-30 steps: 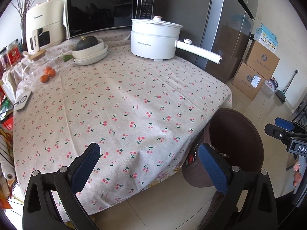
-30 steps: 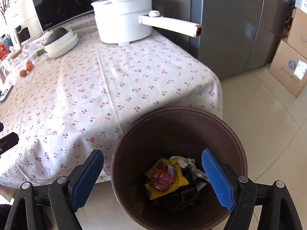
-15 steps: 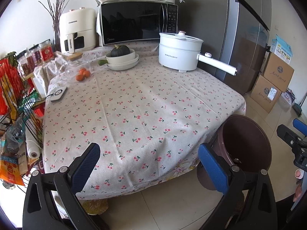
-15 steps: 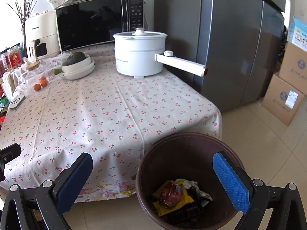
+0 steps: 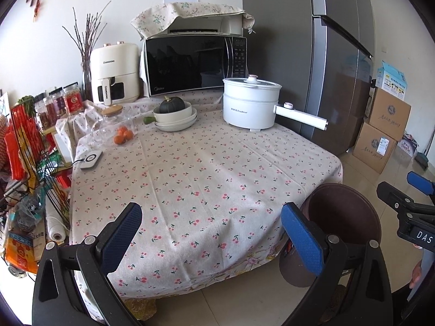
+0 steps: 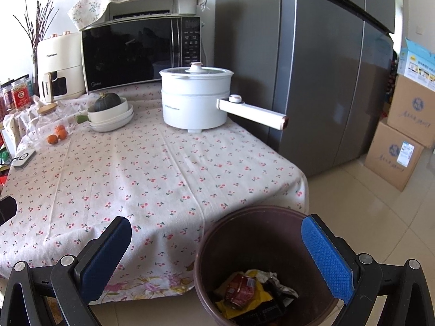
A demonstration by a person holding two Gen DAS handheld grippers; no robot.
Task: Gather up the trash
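A brown trash bin (image 6: 261,217) stands on the floor at the table's near right corner; it also shows in the left wrist view (image 5: 345,217). Inside lie a red crushed can (image 6: 240,289), yellow wrapper (image 6: 261,294) and crumpled paper (image 6: 267,274). My right gripper (image 6: 217,252) is open and empty, back from the bin's near rim and above it. My left gripper (image 5: 214,239) is open and empty, held off the table's near edge. The right gripper's tip (image 5: 402,198) shows at the left view's right edge.
The table (image 5: 204,168) has a cherry-print cloth. At the back stand a white electric pot (image 5: 250,106), stacked bowls with a squash (image 5: 175,115), oranges (image 5: 123,135), a microwave (image 5: 195,63) and an air fryer (image 5: 114,76). A fridge (image 6: 312,68) and cardboard boxes (image 6: 402,146) stand at right. A wire rack (image 5: 27,163) is at left.
Both grippers have pulled back and up from the table and bin, so more of the room shows. Both stay open and empty. The trash in the bin has not moved.
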